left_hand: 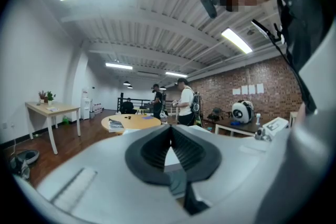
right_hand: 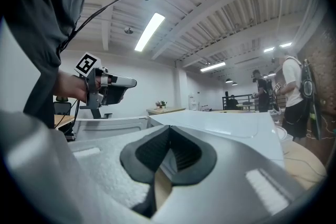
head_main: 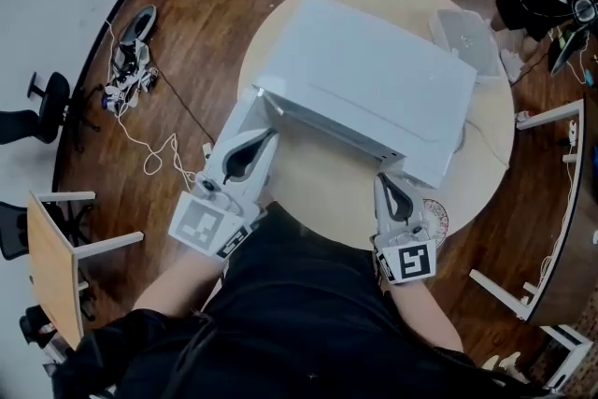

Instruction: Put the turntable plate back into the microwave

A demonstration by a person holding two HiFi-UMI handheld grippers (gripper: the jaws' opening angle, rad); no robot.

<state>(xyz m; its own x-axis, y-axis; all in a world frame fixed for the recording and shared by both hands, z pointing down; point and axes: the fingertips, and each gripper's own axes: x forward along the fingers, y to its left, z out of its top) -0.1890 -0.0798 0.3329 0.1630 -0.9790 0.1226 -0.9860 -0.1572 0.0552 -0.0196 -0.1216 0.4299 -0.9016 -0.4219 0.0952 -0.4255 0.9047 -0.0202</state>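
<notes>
Head view: the left gripper is center-left, jaws pressed together on nothing, tips right by the white microwave's left front corner. The right gripper, lower right, is closed and empty too. What looks like the turntable plate peeks out just beside it on the round table.

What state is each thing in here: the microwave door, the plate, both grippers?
Left gripper: shut, empty.
Right gripper: shut, empty.
Microwave door: swung open.
Turntable plate: outside the microwave, flat on the table by the right gripper.
</notes>
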